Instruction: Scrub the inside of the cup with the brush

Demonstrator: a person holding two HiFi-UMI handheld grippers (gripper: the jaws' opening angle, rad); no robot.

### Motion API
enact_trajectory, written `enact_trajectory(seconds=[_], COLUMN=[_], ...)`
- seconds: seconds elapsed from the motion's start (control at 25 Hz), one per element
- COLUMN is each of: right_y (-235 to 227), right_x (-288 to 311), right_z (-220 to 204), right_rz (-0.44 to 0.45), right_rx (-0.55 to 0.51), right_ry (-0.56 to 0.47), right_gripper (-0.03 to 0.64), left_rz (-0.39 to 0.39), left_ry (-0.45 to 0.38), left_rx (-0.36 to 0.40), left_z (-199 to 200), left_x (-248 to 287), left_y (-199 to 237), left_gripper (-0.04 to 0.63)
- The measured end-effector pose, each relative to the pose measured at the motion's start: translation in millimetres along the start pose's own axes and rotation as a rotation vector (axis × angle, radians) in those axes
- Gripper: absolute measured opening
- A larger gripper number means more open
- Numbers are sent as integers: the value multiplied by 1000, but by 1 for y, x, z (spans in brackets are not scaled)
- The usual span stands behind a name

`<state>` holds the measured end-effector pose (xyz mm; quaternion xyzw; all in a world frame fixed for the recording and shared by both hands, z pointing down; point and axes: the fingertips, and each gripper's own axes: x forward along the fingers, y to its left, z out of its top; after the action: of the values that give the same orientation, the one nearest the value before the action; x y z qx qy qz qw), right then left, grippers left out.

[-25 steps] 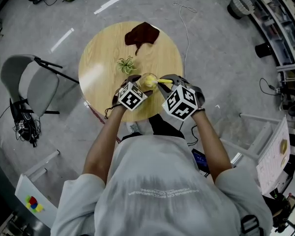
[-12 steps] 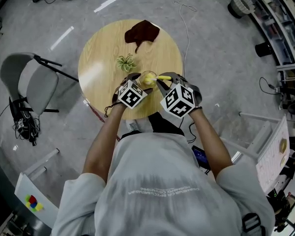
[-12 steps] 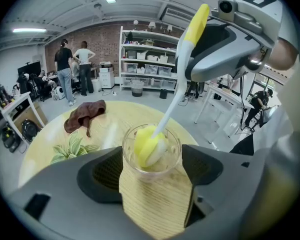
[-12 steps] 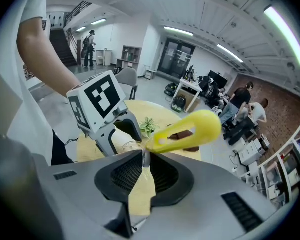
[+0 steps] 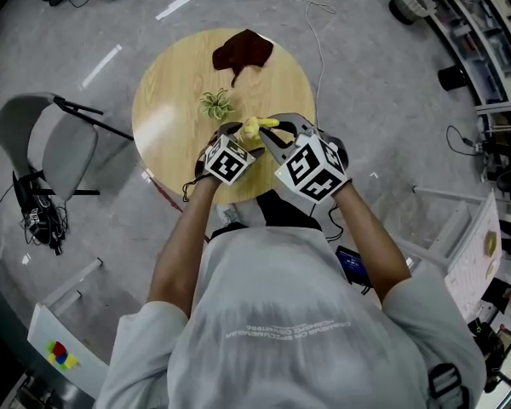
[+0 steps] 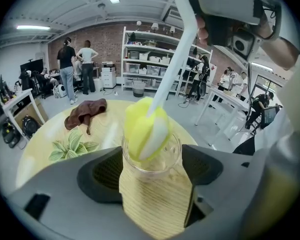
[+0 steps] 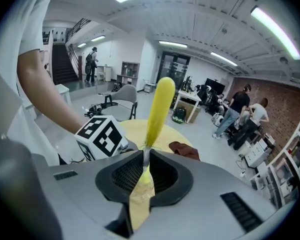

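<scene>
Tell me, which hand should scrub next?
The right gripper: its jaws pinch the brush, whose sponge head sits at the mouth of the cup. The left gripper is busy holding the cup.

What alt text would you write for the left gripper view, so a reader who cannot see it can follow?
The left hand-held gripper clamps a clear glass cup while a brush with a yellow sponge head sits in its mouth, white handle rising up. Behind, a round wooden table holds a brown cloth and a small green plant.

Clear shiny glass cup [image 6: 166, 164], soft spongy brush [image 6: 140, 126] with smooth plastic handle [image 6: 177, 49], shiny wood table [image 5: 175, 100], crumpled brown cloth [image 5: 241, 54]
</scene>
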<state>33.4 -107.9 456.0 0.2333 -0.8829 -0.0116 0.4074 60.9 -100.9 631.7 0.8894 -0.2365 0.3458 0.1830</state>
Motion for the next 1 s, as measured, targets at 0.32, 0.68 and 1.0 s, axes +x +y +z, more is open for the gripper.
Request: enact_trajectory(seconds=[0.32,0.68,1.0], right_y=[6,12,15], right_x=[14,36,28], right_z=[-13,-28,-10], right_rz=[47,110,168], right_rx=[106,108,135], right_ry=[-5,44,-8], right_gripper=[60,60,60], left_rz=[5,5,4], left_ry=[-5,2,4], left_rx=[1,4,7], left_z=[1,2,-1], left_x=[0,1,1], left_y=[-2,-1,-3], left_gripper=[383,383,383])
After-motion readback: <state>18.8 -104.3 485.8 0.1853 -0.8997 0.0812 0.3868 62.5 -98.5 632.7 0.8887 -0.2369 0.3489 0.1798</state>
